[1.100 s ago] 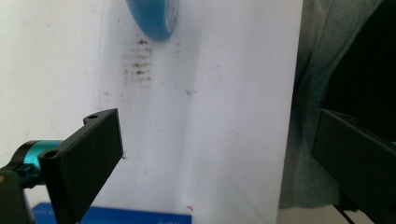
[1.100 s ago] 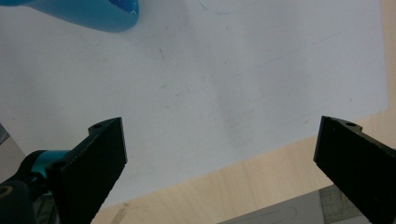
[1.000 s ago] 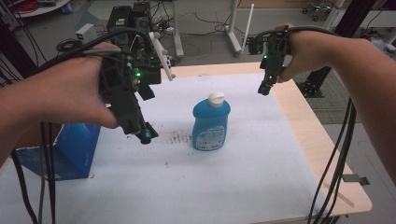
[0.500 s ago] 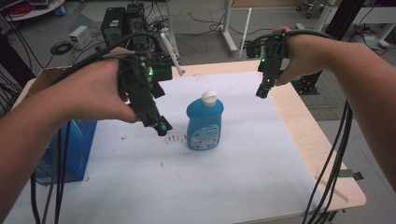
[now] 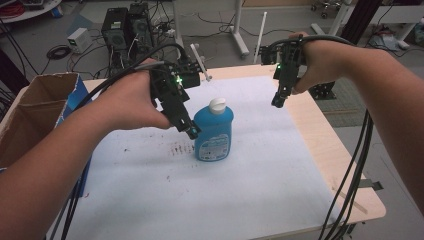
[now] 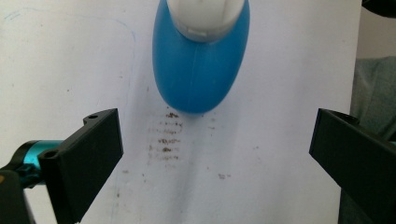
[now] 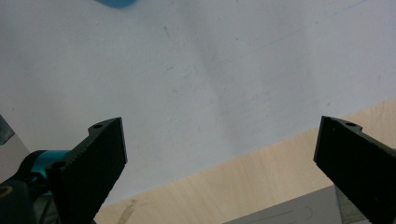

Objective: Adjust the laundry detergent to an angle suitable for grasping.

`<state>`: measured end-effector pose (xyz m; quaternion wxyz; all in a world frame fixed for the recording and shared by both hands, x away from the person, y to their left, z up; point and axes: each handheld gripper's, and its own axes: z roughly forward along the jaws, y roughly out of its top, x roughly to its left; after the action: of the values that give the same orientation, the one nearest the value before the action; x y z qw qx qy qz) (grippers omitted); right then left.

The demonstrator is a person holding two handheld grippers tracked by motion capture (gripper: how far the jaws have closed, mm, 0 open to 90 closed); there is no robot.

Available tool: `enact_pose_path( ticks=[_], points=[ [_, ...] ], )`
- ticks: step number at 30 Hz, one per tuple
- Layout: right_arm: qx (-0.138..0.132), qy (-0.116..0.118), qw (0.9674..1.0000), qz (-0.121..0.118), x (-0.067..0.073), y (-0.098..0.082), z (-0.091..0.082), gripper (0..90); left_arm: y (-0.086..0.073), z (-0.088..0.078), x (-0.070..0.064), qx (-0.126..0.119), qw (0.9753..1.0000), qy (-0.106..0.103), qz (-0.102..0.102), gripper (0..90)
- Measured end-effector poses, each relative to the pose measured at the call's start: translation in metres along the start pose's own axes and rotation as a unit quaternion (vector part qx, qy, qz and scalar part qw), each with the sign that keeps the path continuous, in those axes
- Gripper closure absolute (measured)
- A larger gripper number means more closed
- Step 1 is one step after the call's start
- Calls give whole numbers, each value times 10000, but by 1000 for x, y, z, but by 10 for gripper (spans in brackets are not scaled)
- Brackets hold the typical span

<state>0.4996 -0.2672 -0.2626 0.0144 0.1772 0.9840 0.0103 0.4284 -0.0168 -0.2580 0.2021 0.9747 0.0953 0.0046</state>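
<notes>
Bottle: a blue bottle (image 5: 213,132) with a white cap (image 5: 217,104) stands upright near the middle of the white sheet (image 5: 240,190) that covers the bench (image 5: 325,150); nothing holds it
Left gripper: the left gripper (image 5: 192,131) hangs just beside the bottle's shoulder, tilted down toward it; in its own view the jaws are spread wide and grasp nothing, with the bottle (image 6: 201,65) ahead and between them, so it looks lined up to close on the body
Right gripper: the right gripper (image 5: 278,101) is held up over the far right part of the sheet, well apart from the bottle; its jaws are also released and hold nothing, looking down at bare sheet and the wooden bench edge (image 7: 261,186), likely parked out of the way while the other hand works
Marks: a patch of dark smudges (image 6: 166,137) lies on the sheet just in front of the bottle's base
Box: an open cardboard box (image 5: 35,115) sits at the left edge of the bench, a likely place for the bottle to go
Step in hand: approach for a side grasp, not yet made
</notes>
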Motion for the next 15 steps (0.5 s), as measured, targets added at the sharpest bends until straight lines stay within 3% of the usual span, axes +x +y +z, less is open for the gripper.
enact_pose_path(
  ticks=[9, 15],
  points=[
    [-4, 9, 10000, 54, -1, -1, 1, 15, 7, 18, 6, -90, 9999, 52, -23, 26],
    [-4, 7, 10000, 40, -2, -1, 2, 15, 13, 30, 7, -159, 9999, -23, -16, 26]
  ],
)
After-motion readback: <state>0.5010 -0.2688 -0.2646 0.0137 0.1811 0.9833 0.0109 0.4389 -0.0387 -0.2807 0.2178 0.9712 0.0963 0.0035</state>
